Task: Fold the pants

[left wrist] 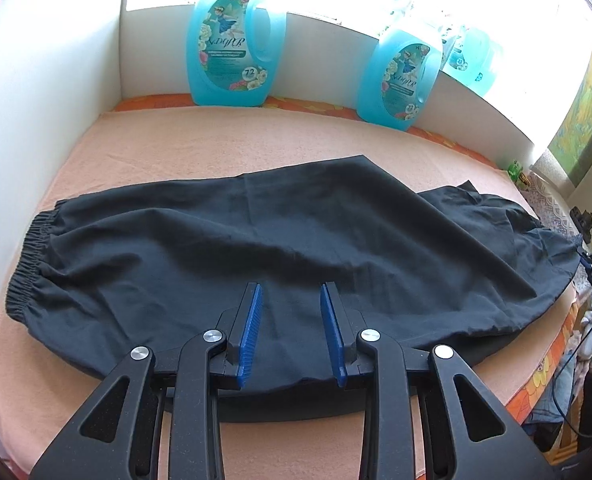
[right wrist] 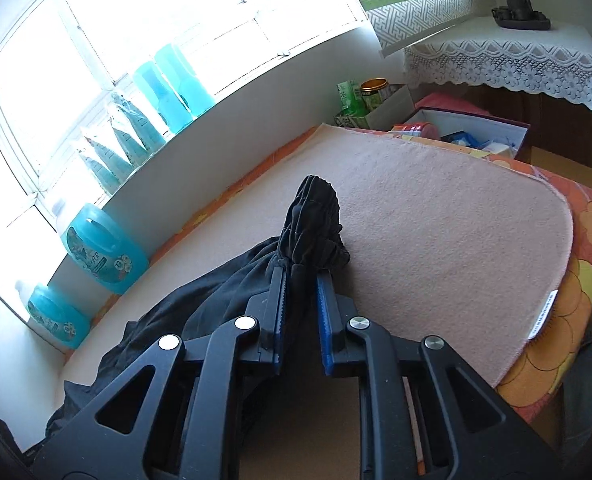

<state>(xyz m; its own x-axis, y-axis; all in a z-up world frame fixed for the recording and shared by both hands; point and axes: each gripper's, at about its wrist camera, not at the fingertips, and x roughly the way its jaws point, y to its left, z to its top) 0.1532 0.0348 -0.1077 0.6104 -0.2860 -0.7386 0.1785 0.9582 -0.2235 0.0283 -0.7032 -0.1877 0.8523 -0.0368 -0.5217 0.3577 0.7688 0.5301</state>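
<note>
Ahead of the left gripper (left wrist: 290,300), black pants (left wrist: 280,248) lie lengthwise across a peach blanket (left wrist: 200,140), one leg stacked on the other, elastic band off to its left. Its jaws stand apart over the cloth; nothing pinched between the blue pads (left wrist: 252,328).

Right gripper (right wrist: 300,280): jaws drawn in on a bunched, gathered end of the pants (right wrist: 314,220), which rises just past the fingertips; the rest trails back to its left. Grip looks firm, judging by the fabric squeezed between the pads.

Progress, as judged: lengthwise fold done. Cross fold only starting, with the held end lifted and not yet carried over. Left to do: bring that end across, lay it flat, smooth it.

Blue detergent jugs (left wrist: 226,48) stand well beyond, against the sill.
</note>
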